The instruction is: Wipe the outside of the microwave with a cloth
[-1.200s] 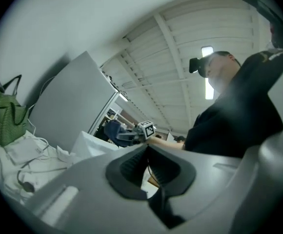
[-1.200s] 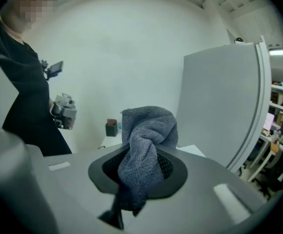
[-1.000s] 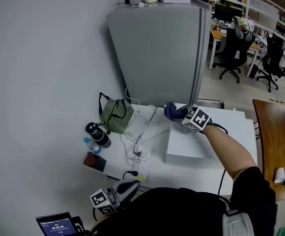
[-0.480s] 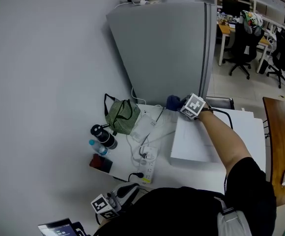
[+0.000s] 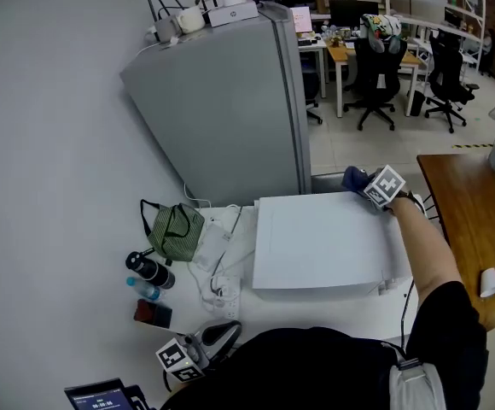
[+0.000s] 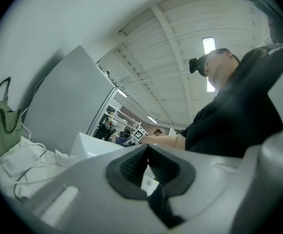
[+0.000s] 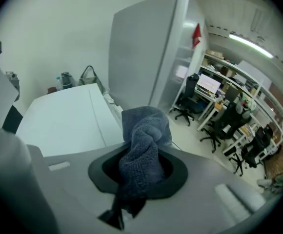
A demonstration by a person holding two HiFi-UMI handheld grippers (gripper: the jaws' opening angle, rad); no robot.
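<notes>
The white microwave sits on the table; only its flat top shows in the head view. My right gripper is at the microwave's far right corner, shut on a dark blue cloth. In the right gripper view the bunched cloth fills the jaws, with the microwave top to the left. My left gripper is low, close to my body at the table's near edge. In the left gripper view its jaws meet with nothing between them.
A grey fridge stands behind the table. Left of the microwave lie a green bag, white cables and a power strip, a dark bottle and a small water bottle. A wooden table is at the right.
My right gripper has carried the cloth along the microwave's back edge from its far left corner to its far right corner. The head view swung right. The left gripper stayed put.
</notes>
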